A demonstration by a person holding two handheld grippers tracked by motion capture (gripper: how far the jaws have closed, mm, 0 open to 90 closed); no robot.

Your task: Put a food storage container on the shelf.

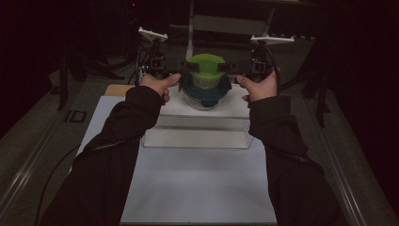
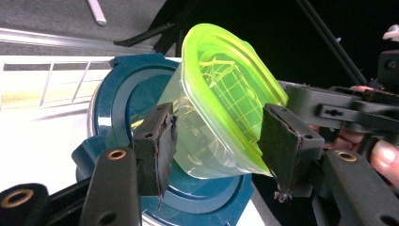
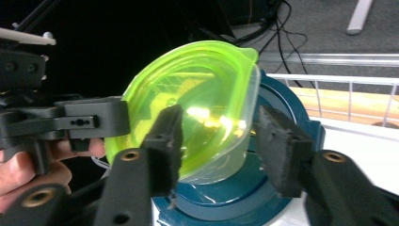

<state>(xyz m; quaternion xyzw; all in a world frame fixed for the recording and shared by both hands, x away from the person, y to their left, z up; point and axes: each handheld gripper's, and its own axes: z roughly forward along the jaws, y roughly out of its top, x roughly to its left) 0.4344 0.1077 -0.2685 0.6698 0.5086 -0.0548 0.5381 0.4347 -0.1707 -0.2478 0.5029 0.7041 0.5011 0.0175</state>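
A small clear container with a bright green lid hangs just over a larger round container with a dark blue lid. My left gripper holds it from the left and my right gripper from the right. In the left gripper view the jaws close on the green-lidded container, with the blue lid behind it. In the right gripper view the jaws clasp the same container in front of the blue lid.
The blue-lidded container rests on a clear plastic box standing on a white mat. A wooden board lies at the mat's far left corner. Dark stands and cables surround the far side of the table.
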